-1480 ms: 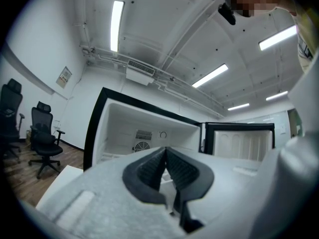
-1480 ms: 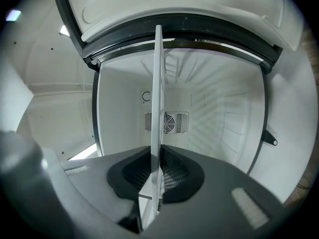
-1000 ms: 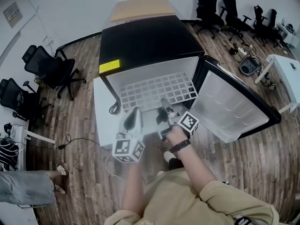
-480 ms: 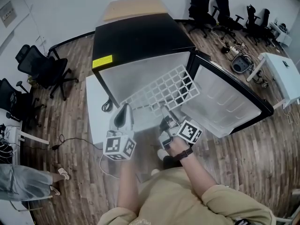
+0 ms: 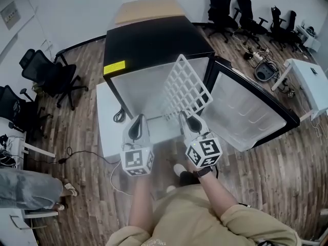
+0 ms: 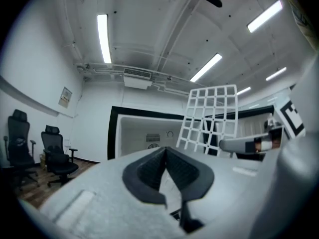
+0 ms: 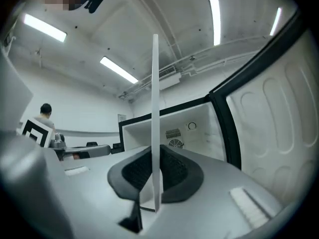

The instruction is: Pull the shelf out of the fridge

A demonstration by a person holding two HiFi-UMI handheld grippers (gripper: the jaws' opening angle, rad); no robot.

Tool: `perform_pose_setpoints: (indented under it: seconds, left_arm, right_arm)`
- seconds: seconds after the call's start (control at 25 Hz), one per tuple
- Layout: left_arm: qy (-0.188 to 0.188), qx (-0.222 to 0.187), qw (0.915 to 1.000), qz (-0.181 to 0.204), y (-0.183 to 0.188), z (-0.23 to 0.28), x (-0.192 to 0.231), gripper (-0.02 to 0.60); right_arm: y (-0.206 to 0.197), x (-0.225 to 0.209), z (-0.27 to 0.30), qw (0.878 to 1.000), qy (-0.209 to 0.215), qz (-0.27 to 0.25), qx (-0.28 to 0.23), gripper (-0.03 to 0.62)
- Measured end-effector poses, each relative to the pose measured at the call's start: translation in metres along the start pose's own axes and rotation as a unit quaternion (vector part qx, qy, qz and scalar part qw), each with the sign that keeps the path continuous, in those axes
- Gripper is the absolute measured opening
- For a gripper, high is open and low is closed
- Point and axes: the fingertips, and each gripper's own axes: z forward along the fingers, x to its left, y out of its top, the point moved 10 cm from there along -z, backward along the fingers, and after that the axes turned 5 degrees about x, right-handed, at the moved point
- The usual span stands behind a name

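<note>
Open fridge (image 5: 154, 40), wire shelf (image 5: 187, 88) upright, pinched by right hand-held gripper (image 5: 185, 119)

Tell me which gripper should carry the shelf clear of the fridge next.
Right. The fingers of the right gripper grip the edge of the white wire shelf, which stands tilted up before the open fridge. The left gripper is shut on nothing beside it.

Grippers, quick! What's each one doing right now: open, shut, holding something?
Left gripper: shut, holding nothing.
Right gripper: shut on the edge of the shelf.
</note>
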Motion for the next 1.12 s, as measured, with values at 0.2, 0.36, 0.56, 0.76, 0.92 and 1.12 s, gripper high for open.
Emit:
perform_pose_setpoints:
  seconds: [0.2, 0.36, 0.56, 0.76, 0.92, 1.12]
  left_arm:
    - [0.019, 0.005, 0.9997, 0.016, -0.004, 0.002, -0.002, -0.002]
    - [0.022, 0.001, 0.9997, 0.014, -0.002, 0.005, -0.001, -0.001]
    - [0.013, -0.009, 0.9997, 0.018, 0.001, 0.008, -0.004, -0.002]
    - [0.003, 0.002, 0.9999, 0.015, -0.002, 0.009, -0.008, 0.0]
    - [-0.004, 0.004, 0.9999, 0.016, -0.005, 0.009, -0.009, 0.0]
    - [-0.009, 0.015, 0.9998, 0.005, -0.011, 0.011, -0.007, -0.001]
  right_arm:
    - [0.009, 0.007, -0.001, 0.995, -0.023, -0.091, 0.022, 0.026]
    - [0.015, 0.007, 0.001, 0.992, -0.028, -0.121, 0.015, 0.026]
    - [0.023, 0.004, 0.001, 0.991, -0.036, -0.131, 0.008, 0.026]
    - [0.027, 0.001, 0.003, 0.992, -0.034, -0.125, -0.001, 0.027]
    - [0.026, 0.001, 0.005, 0.993, -0.032, -0.115, -0.003, 0.027]
    - [0.024, 0.001, 0.008, 0.994, -0.028, -0.104, -0.004, 0.027]
